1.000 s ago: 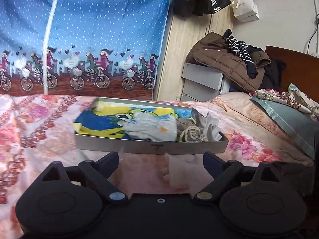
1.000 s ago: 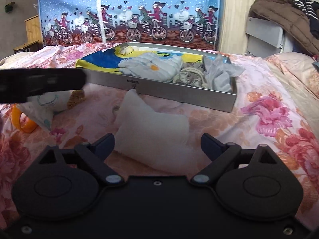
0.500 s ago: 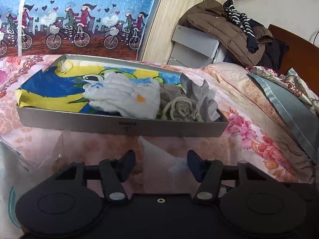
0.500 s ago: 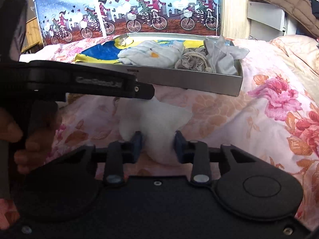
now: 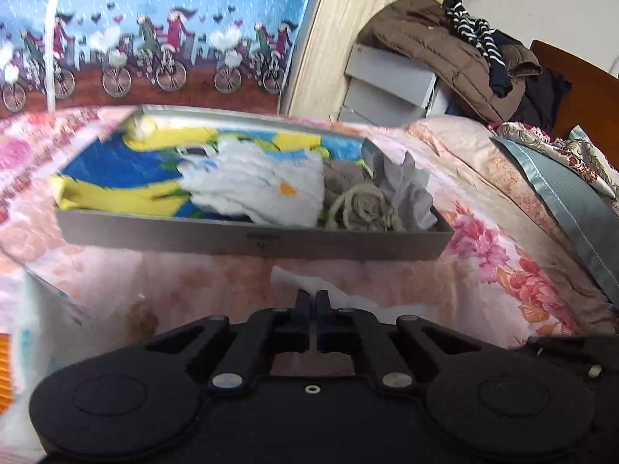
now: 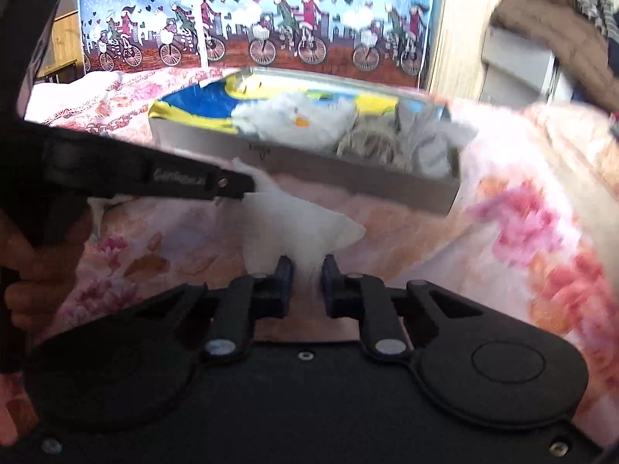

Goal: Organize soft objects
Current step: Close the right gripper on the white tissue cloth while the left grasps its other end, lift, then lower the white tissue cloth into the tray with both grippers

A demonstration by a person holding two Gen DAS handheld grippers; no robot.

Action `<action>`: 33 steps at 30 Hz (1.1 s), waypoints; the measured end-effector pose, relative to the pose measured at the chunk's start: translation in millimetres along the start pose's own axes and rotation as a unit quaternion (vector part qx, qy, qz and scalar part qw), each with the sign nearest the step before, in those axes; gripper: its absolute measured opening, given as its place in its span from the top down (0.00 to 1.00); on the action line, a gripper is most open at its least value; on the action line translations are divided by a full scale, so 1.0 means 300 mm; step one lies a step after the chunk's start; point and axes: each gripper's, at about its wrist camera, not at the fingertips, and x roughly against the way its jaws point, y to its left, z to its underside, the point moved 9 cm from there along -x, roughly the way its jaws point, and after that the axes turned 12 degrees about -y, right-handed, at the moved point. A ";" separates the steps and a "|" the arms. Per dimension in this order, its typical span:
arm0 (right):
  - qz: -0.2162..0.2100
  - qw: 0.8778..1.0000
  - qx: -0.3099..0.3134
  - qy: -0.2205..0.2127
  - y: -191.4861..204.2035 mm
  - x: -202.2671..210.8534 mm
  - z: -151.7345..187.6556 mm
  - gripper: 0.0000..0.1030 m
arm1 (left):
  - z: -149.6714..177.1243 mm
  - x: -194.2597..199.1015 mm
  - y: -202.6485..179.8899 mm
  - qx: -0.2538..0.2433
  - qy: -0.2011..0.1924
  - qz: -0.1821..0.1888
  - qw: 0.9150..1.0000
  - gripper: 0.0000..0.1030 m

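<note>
I have both tools, left tool (image 5: 313, 297) and right tool (image 6: 305, 266), pinched on the limp, light white cloth (image 6: 298, 220) just before the grey tray (image 6: 348, 178), holding opposite edges.

Bedspread (image 5: 483, 247) showing pink-and-orange florals. Tray (image 5: 251, 237) looking plain grey, holding a blue-yellow cloth (image 5: 116, 170), white garment (image 5: 263, 181) with orange spot. Curtain (image 5: 154, 19) running blue with dots over a cyclist border. Grippers appearing black.
</note>
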 end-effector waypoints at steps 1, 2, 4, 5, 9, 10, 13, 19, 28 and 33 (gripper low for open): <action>0.002 1.000 0.001 0.000 -0.007 0.005 -0.007 0.90 | -0.006 0.012 0.001 -0.006 -0.003 -0.003 1.000 0.99; 0.004 1.000 -0.001 0.001 -0.017 0.006 -0.010 0.90 | -0.014 0.027 0.002 -0.012 -0.006 -0.007 1.000 0.99; 0.014 1.000 -0.005 0.009 -0.041 0.004 -0.007 0.90 | -0.030 0.058 0.012 -0.019 -0.013 -0.015 1.000 0.99; 0.018 1.000 -0.008 0.012 -0.052 0.004 -0.008 0.90 | -0.037 0.071 0.018 -0.021 -0.016 -0.019 0.999 0.99; 0.034 0.999 -0.009 0.012 -0.073 0.004 -0.006 0.90 | -0.070 0.133 0.041 -0.037 -0.026 -0.035 0.998 0.99; 0.036 0.999 -0.007 0.009 -0.077 0.005 -0.007 0.90 | -0.081 0.151 0.046 -0.042 -0.030 -0.039 0.998 0.99; 0.042 0.999 0.011 -0.016 -0.071 0.024 -0.023 0.91 | -0.122 0.198 0.046 -0.057 -0.044 -0.046 0.996 0.99; 0.052 0.995 0.018 -0.080 -0.082 0.063 -0.084 0.91 | -0.250 0.281 0.006 -0.089 -0.094 -0.054 0.990 0.99; 0.070 0.985 0.025 -0.152 -0.139 -0.024 -0.220 0.90 | -0.434 0.202 -0.050 -0.098 -0.150 -0.084 0.980 0.99; 0.074 0.985 -0.004 -0.157 -0.200 -0.147 -0.259 0.90 | -0.472 0.048 -0.047 -0.086 -0.155 -0.088 0.980 0.99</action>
